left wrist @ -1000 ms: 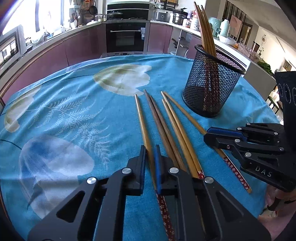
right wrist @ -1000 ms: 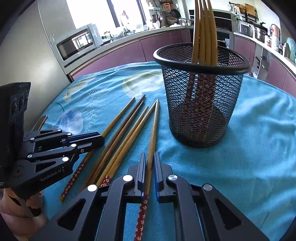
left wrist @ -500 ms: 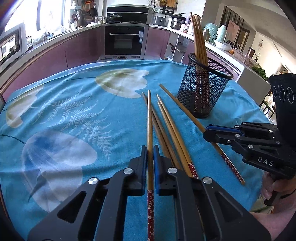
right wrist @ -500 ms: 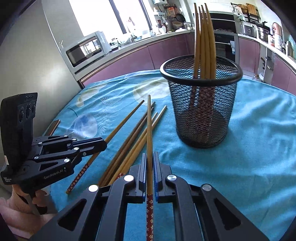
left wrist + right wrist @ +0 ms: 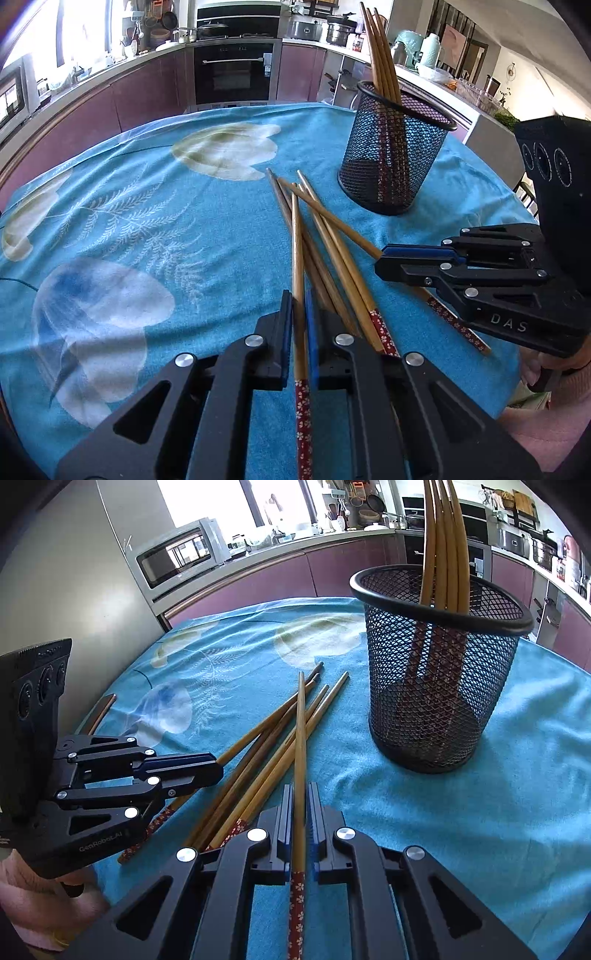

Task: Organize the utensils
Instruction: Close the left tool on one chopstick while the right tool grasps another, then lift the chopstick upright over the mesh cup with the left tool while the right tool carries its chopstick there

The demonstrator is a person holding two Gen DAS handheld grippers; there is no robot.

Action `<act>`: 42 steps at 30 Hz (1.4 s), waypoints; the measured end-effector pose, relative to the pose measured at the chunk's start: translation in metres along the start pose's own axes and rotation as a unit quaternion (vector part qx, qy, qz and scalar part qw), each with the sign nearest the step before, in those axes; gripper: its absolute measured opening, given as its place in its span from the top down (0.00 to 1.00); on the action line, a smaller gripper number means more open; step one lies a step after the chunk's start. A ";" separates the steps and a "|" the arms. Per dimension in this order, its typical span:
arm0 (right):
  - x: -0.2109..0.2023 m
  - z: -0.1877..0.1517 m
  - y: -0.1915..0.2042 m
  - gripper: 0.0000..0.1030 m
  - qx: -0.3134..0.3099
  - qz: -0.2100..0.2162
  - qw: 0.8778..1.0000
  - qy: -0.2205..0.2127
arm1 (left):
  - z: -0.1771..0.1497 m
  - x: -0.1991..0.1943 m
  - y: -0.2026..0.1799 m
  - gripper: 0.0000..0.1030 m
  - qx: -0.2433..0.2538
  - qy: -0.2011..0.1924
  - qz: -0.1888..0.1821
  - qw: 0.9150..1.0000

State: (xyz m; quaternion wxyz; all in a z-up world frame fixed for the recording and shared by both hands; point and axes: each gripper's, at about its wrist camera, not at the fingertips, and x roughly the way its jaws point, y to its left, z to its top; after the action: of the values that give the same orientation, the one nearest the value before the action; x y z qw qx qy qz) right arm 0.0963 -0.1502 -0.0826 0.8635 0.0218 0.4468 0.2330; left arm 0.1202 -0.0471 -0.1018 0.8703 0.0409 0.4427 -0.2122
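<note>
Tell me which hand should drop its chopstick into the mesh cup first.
Right, probably. Both grippers are shut on a chopstick, but the right gripper has the mesh cup close ahead, while the left gripper sits farther from it.

You are working in a home kitchen; a built-in oven [image 5: 234,72] sits under a hob carrying a pan [image 5: 211,26]; a microwave [image 5: 177,555] stands on the curved counter [image 5: 280,546]; purple-fronted cabinets [image 5: 147,94] line the wall; pots [image 5: 338,31] crowd the far corner; your bench wears a blue floral cloth [image 5: 147,229].
</note>
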 end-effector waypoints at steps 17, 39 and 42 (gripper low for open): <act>-0.010 0.004 -0.004 0.94 -0.003 0.007 1.000 -0.021 | 0.015 0.009 0.002 0.93 -0.001 0.002 -0.003 1.000; -0.083 0.014 -0.007 0.94 0.008 0.051 0.991 -0.120 | 0.039 -0.086 -0.007 0.93 -0.002 -0.096 -0.083 0.992; -0.090 0.016 -0.010 0.94 0.010 0.052 0.990 -0.131 | 0.042 -0.100 -0.007 0.93 -0.004 -0.110 -0.091 0.990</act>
State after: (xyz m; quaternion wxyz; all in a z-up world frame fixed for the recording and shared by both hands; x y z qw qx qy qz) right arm 0.0687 -0.1942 -0.0069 0.9010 0.0837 0.3303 0.2684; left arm 0.0965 -0.0312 0.0032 0.8909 -0.0269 0.3466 -0.2923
